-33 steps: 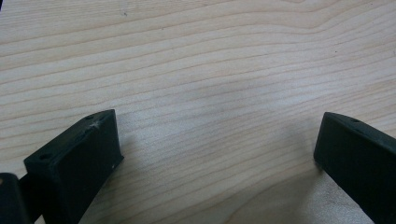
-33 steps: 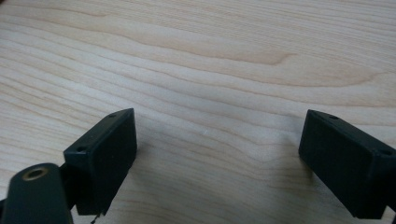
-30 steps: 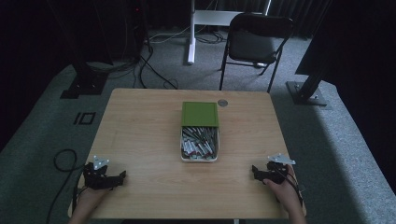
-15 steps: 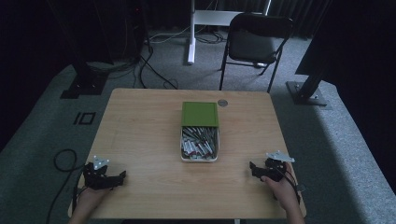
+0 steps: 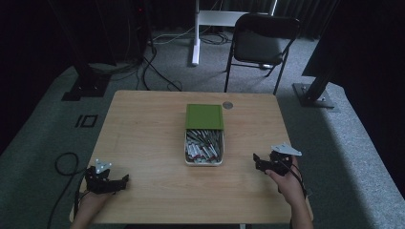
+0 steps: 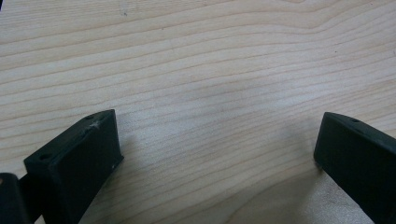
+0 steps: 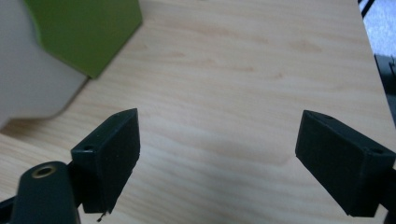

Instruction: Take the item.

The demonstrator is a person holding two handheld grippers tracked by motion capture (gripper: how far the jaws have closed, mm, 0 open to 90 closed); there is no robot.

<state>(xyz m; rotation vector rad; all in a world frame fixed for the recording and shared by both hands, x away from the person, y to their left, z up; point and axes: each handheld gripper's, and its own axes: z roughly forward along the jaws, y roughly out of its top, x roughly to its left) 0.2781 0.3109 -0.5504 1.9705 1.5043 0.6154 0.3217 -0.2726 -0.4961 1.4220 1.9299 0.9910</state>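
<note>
A white box (image 5: 204, 161) holding several pen-like sticks stands at the table's middle, and a green lid (image 5: 204, 116) covers its far half. My left gripper (image 5: 125, 180) rests near the front left corner of the table. It is open, with bare wood between its jaws (image 6: 215, 122). My right gripper (image 5: 256, 160) hovers low at the front right, a short way right of the box. It too is open and holds nothing (image 7: 219, 120). In the right gripper view the white box wall (image 7: 32, 84) and green lid (image 7: 84, 28) lie ahead to the left.
A small round grey disc (image 5: 228, 105) lies on the wooden table (image 5: 143, 129) just beyond the lid's right corner. A black folding chair (image 5: 265, 43) stands behind the table. A cable loop (image 5: 64, 164) lies on the floor at the left.
My right gripper has crept a little forward and left, toward the box. The left gripper has stayed where it was.
</note>
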